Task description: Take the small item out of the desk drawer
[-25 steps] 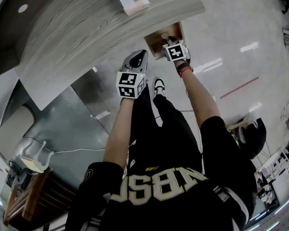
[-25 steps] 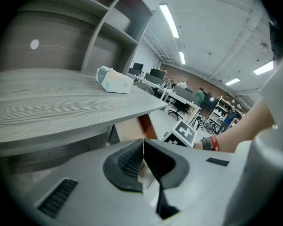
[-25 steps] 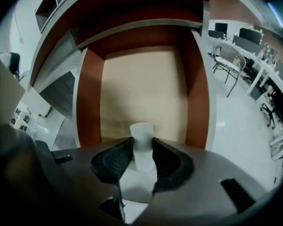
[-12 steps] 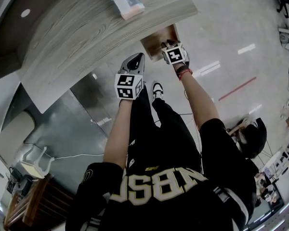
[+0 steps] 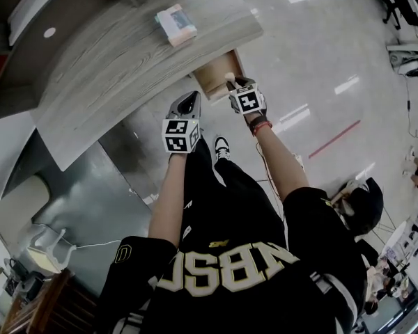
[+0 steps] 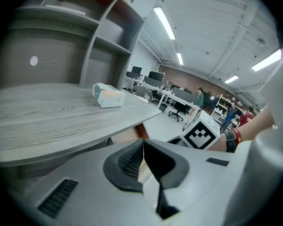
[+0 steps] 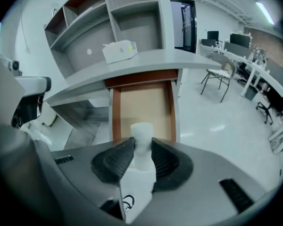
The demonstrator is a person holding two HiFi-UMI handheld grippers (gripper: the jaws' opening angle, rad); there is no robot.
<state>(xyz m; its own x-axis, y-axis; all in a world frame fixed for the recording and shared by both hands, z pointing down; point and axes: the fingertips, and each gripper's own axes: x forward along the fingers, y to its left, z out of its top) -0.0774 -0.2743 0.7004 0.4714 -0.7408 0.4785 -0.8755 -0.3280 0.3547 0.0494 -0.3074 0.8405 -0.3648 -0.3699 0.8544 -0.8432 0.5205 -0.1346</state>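
Note:
The desk drawer [image 7: 142, 108] stands pulled out, its tan bottom bare. My right gripper [image 7: 141, 157] is over the drawer's front end, shut on a small white bottle-shaped item [image 7: 142, 140] whose neck sits between the pads and whose cap sticks out past them. In the head view the right gripper [image 5: 235, 88] and the white item [image 5: 230, 83] are at the open drawer [image 5: 216, 75]. My left gripper [image 5: 188, 106] hangs to the left, below the desk edge, shut with nothing in it; its pads [image 6: 132, 161] meet.
A tissue box [image 5: 175, 24] lies on the grey wood desk [image 5: 118, 61], above the drawer. Shelves rise behind the desk. A chair [image 7: 219, 76] stands on the shiny floor to the right. The person's legs and a shoe [image 5: 221, 147] are below the grippers.
The right gripper has drawn slightly back from the drawer and the white item now shows at its tip. The left gripper has kept its place beside it.

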